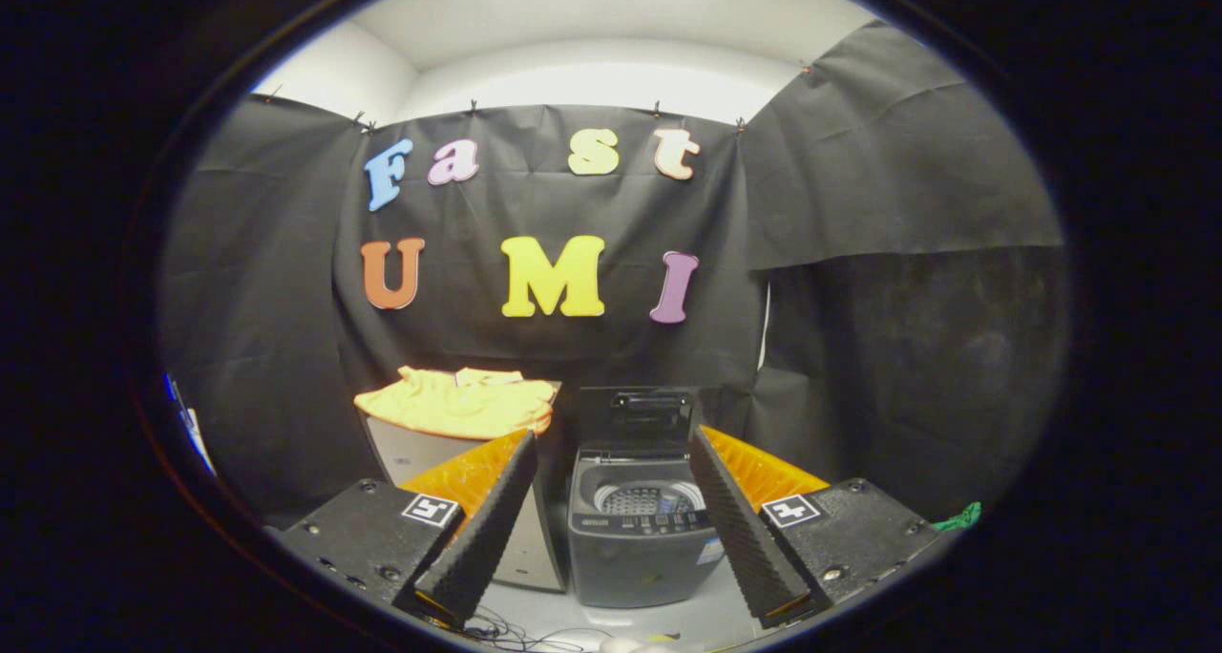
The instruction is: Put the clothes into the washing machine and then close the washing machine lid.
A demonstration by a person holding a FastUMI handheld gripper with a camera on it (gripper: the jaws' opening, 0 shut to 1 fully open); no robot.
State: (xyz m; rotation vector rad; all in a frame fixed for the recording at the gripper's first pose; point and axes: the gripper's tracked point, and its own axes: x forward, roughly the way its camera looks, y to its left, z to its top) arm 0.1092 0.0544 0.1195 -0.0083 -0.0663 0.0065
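One garment to move: yellow cloth (456,403) heaped on a box (410,448), beyond the left finger and well ahead of the gripper (611,510). Fingers spread wide, nothing between them but air. Washer (638,538) sits straight ahead, framed between the fingers, lid (638,419) propped upright, drum open. Cloth looks light, limp, likely to drape and trail, so I'd pinch a raised fold near the middle of the heap, not a flat edge, to bunch as much as possible. Lid looks rigid; push it at the top edge.
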